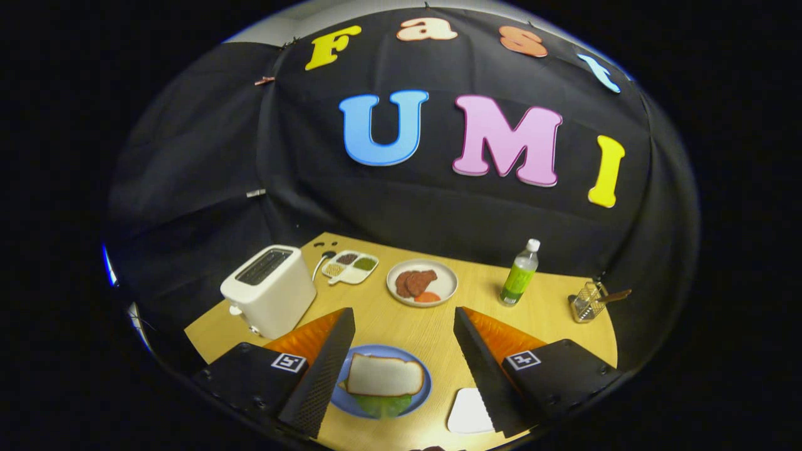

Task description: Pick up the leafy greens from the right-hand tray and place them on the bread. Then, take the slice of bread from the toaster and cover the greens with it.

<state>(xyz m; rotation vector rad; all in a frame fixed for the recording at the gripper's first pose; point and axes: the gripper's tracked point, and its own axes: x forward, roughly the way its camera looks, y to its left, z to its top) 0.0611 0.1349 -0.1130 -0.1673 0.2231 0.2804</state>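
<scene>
light wood table (432, 326) fills the lower centre of the frame, black cloth booth wall (438, 213) right behind its far edge. gripper (404, 329) hovers above the table, fingers spread wide, holding nothing.

bottom centre, between the fingers and closer to the left one: blue plate (421, 394) with a slice of bread (383, 374) on top and leafy greens (383, 406) sticking out from under its near edge. whether another slice lies under the greens, cannot tell.

white toaster (269, 289) at centre left, near the table's left edge, slot up; cannot tell what's in the slot. just right of it a white sectioned dish (349, 266) with small fillings. mid table, beyond the fingertips, a white plate (423, 283) with dark meat slices and an orange piece. right of that a green bottle (519, 275), upright, white cap. far right near the table edge a wire holder (588, 302) with a wooden handle poking out.

white tray (468, 412) at bottom, partly hidden by the right finger.

bare wood between the blue plate and the white plate, and between the bottle and the right finger.
</scene>
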